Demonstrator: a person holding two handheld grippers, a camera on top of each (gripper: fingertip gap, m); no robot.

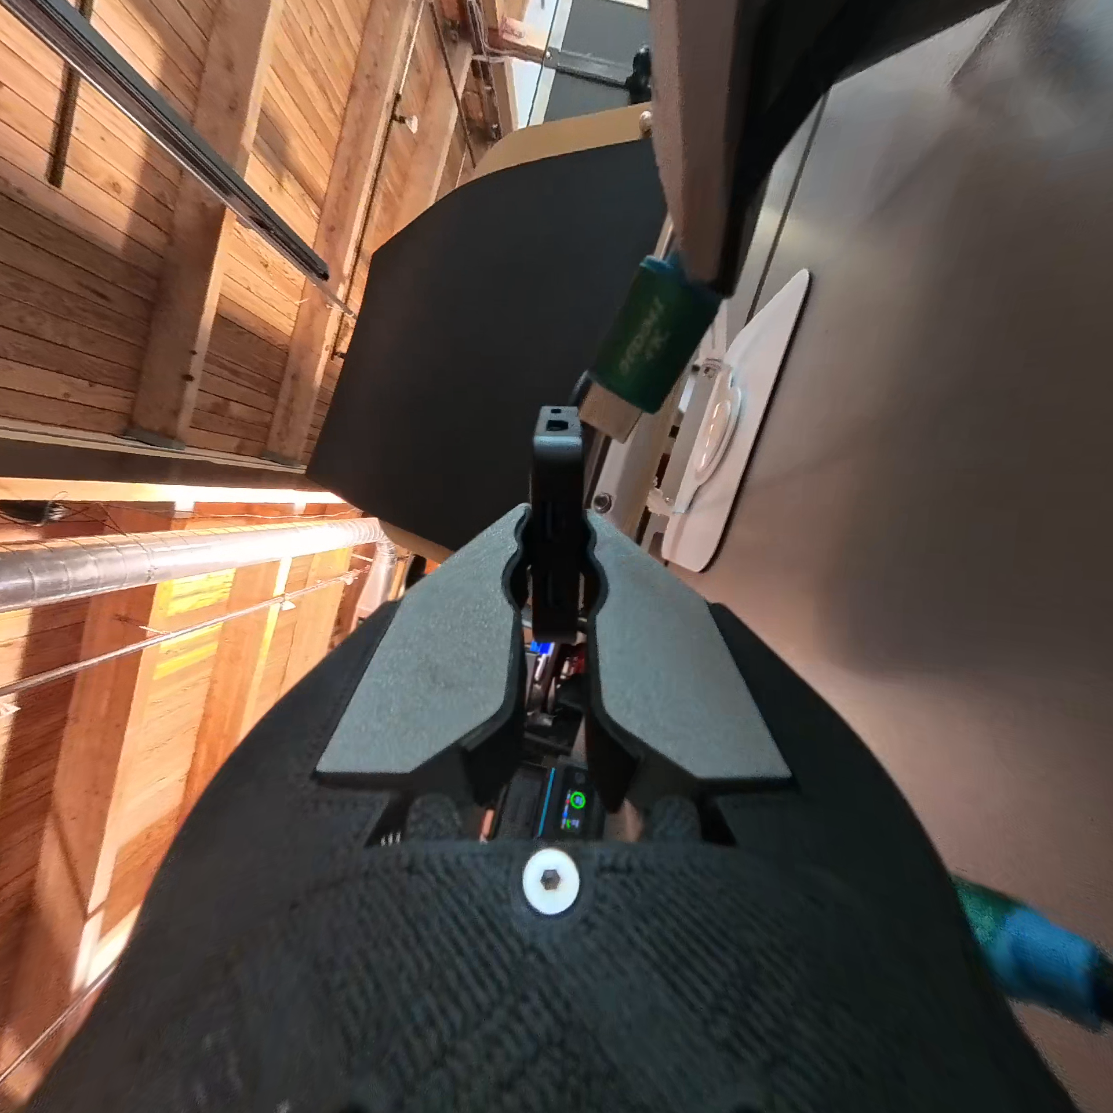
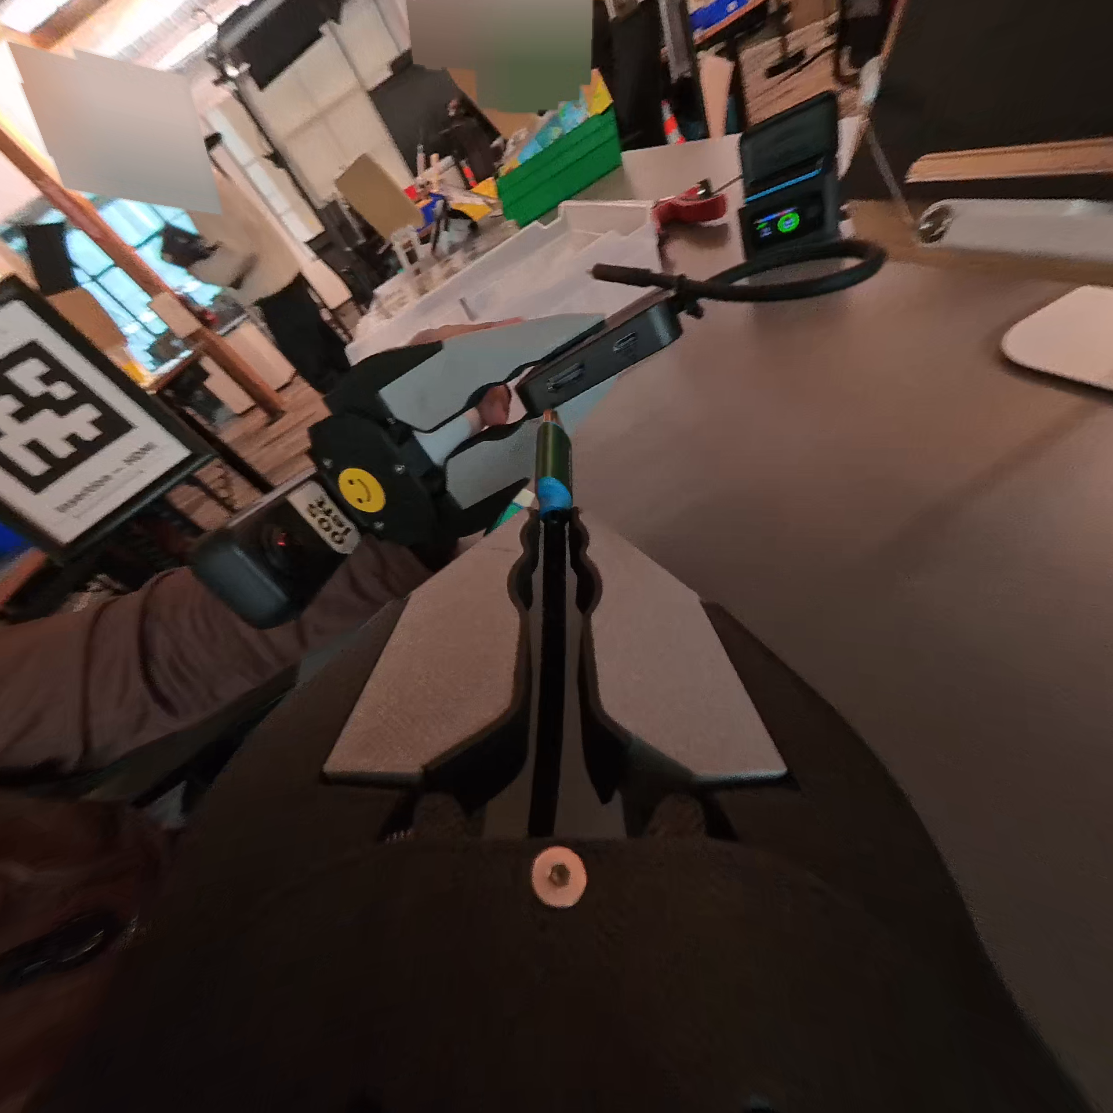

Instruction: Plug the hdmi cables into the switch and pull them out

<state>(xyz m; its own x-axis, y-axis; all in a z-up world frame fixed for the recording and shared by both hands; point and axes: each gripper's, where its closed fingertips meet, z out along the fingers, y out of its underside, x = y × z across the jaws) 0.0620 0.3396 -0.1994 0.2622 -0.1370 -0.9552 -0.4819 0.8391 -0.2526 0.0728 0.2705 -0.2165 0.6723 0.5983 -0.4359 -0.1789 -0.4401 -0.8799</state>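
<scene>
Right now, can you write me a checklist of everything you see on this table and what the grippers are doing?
Surface: brown table, mostly bare.
Job's things: black switch held up in the air; green plug near its port, not in.
Clutter: small screen gadget, white pad, green bin.
Grippers: left gripper shut on the switch; right gripper shut on the black cable.
Cables: switch's own black lead loops behind.
Surroundings: busy workshop, wooden ceiling.

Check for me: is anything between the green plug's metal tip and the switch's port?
Nothing. In the left wrist view the green plug has its metal tip at the corner of the black switch, not yet inserted; the right wrist view agrees.
</scene>
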